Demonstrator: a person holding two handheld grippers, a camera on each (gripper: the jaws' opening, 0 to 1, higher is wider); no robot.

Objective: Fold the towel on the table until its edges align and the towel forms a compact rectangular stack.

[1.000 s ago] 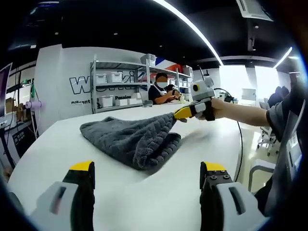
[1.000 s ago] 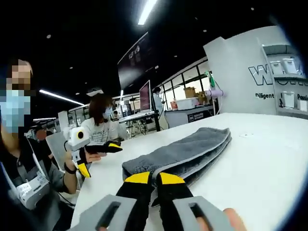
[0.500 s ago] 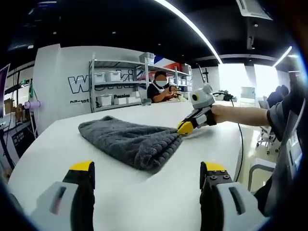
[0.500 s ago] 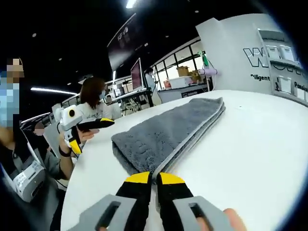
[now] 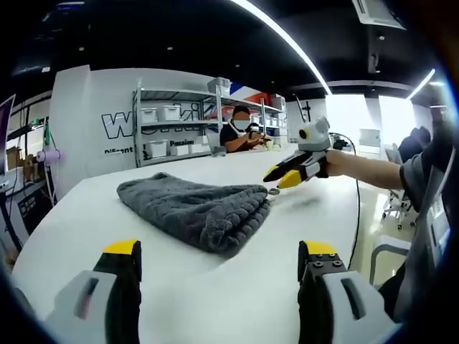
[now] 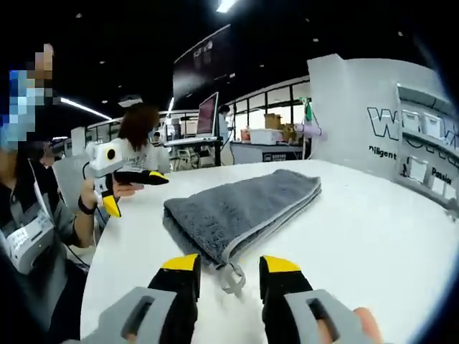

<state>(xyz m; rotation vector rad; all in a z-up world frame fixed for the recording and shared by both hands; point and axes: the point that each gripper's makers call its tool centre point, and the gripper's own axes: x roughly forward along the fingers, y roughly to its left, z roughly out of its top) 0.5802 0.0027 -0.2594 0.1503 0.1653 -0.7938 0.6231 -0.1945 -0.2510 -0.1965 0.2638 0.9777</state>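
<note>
**Folded towel on the counter, both grippers released**

In the left gripper view we see the grey towel [image 5: 195, 210] lying folded on the white counter [image 5: 237, 287], a thick stack with its rounded fold toward the camera. The left gripper [image 5: 219, 252] is held low before it, its yellow-tipped jaws spread wide apart with nothing between them and well short of the towel. The right gripper [image 5: 282, 175] enters from the right, carried by a hand [image 5: 321, 164] on an outstretched arm; it hangs just above the counter beside the towel's right corner, and we read its jaws as parted, clear of the cloth.

In the right gripper view we see the same towel [image 6: 240, 211] from its narrow end, the layers stacked with their edges running close together along the right side. A small loop tag [image 6: 231, 278] hangs from the near corner and lies on the counter [image 6: 373, 251] between the jaws of the right gripper [image 6: 231, 264], which are released and grasp nothing. At the left of this view the left gripper [image 6: 133, 188] is held by the person's hand [image 6: 93, 203] off the counter's edge, apart from the towel.

Behind the counter we note metal shelves [image 5: 176, 129] with white bins against a lettered wall, and a seated person [image 5: 240, 135] at the far side. In the right gripper view another seated person [image 6: 140, 147] and a monitor [image 6: 209, 118] stand in the background.
</note>
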